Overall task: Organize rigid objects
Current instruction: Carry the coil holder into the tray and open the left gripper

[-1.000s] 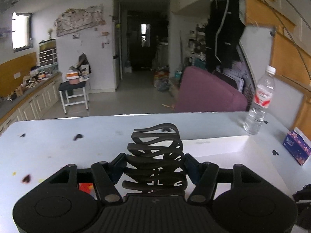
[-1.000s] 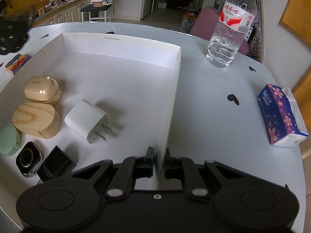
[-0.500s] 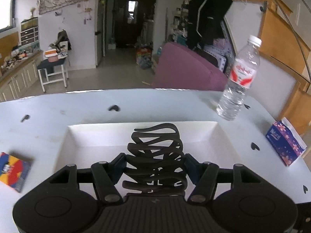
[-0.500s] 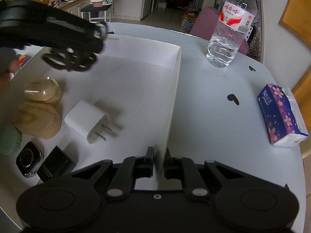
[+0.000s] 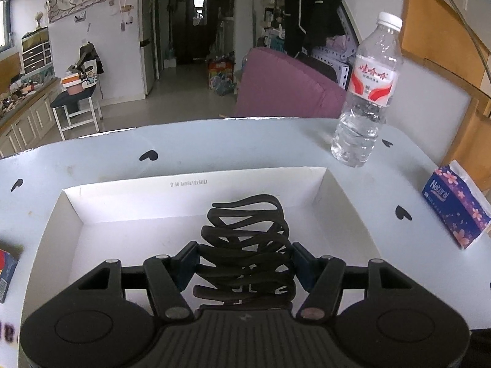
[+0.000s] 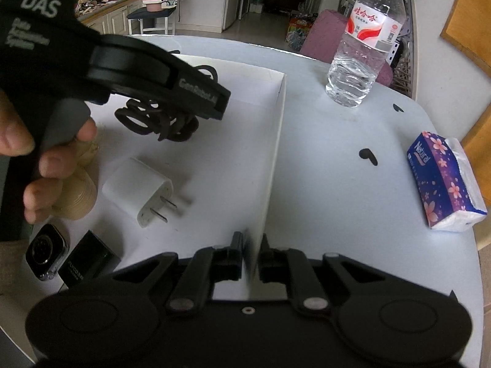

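My left gripper [image 5: 244, 253] is shut on a black claw hair clip [image 5: 245, 239], its blue pads pressing the clip's two sides. It hangs over the inside of a shallow white cardboard box [image 5: 346, 202]. In the right wrist view the clip [image 6: 153, 119] hovers just above the box floor, behind a white charger plug [image 6: 138, 190]. A person's hand [image 6: 46, 159] holds the left gripper's handle. My right gripper [image 6: 251, 245] is shut on the box's right wall [image 6: 276, 153] at the near corner.
Round wooden pieces [image 6: 79, 196], a smartwatch [image 6: 46, 254] and a small black box [image 6: 87, 263] lie at the near left of the box. On the pale blue table stand a water bottle [image 6: 359, 46] and a tissue pack [image 6: 445, 181]; a coloured carton [image 5: 7, 270] lies left.
The left gripper has carried the hair clip from the table's left side over the box and lowered it. The right gripper has kept still on the box wall.
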